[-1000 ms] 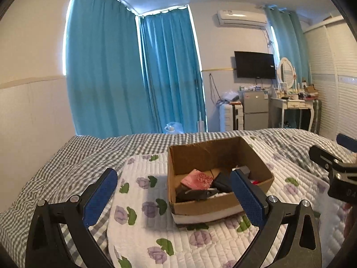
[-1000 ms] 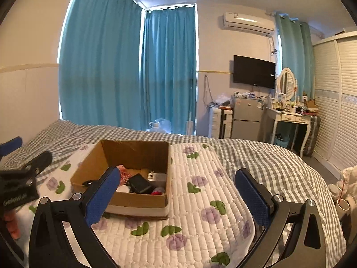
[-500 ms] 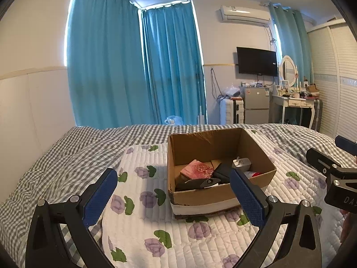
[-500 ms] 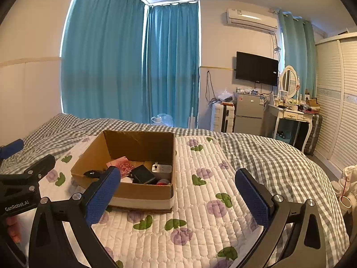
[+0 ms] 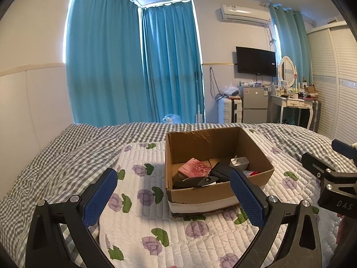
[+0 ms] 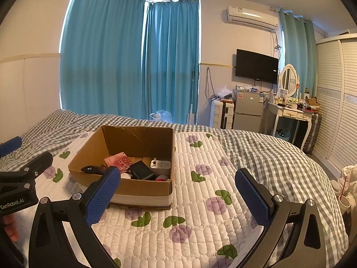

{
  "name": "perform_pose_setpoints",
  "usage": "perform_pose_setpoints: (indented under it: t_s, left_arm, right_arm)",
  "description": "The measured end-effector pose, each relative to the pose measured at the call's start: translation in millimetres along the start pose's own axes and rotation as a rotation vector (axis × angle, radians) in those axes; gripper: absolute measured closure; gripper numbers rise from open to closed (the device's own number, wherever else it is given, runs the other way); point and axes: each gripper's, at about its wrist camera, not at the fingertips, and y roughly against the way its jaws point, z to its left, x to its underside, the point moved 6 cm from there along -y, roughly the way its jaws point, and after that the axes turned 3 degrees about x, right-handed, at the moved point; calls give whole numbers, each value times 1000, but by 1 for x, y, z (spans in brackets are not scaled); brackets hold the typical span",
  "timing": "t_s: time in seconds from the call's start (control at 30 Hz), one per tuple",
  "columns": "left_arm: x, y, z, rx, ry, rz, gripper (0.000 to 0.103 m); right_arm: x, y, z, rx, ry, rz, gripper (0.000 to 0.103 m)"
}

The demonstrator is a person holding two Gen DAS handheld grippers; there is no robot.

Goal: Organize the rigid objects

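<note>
An open cardboard box (image 5: 256, 151) (image 6: 142, 189) stands on a white floral quilt (image 5: 142, 201) (image 6: 200, 212) on the bed. Inside lie a pink patterned card (image 5: 195, 167) (image 6: 119, 162), a black folding knife (image 5: 196, 182) (image 6: 91, 169), a black case (image 5: 221, 172) (image 6: 141, 169), a white plug adapter (image 5: 239, 162) (image 6: 161, 164) and something red (image 5: 251, 173) (image 6: 161, 179). My left gripper (image 5: 171, 198) is open and empty, in front of the box. My right gripper (image 6: 176, 196) is open and empty, in front of and right of the box.
A grey checked bedspread (image 5: 67, 156) (image 6: 267, 151) lies under the quilt. Beyond the bed stand blue curtains (image 5: 133, 67), a small fridge (image 6: 247, 109), a white dressing table (image 6: 290, 114), a wall TV (image 6: 256, 65) and a louvred wardrobe (image 6: 334, 100).
Both grippers have risen and drawn back slightly, so the box sits lower and shows more of its inside. Both stay open and empty.
</note>
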Motion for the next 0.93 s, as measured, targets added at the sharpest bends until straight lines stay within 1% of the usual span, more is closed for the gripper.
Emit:
perform_pose_setpoints:
  t_s: [0.23,0.77,0.93]
  left_arm:
    - [2,-1,-2,8,3,4,0]
    - [3,-2,1,-6,8,12,0]
    - [6,-4,2,-22,5,21,0]
  right_arm:
    - [1,-2,0,4,5,7,0]
    - [4,-5,0,6,8,22,0]
    - [5,-6,1,8,7,28,0]
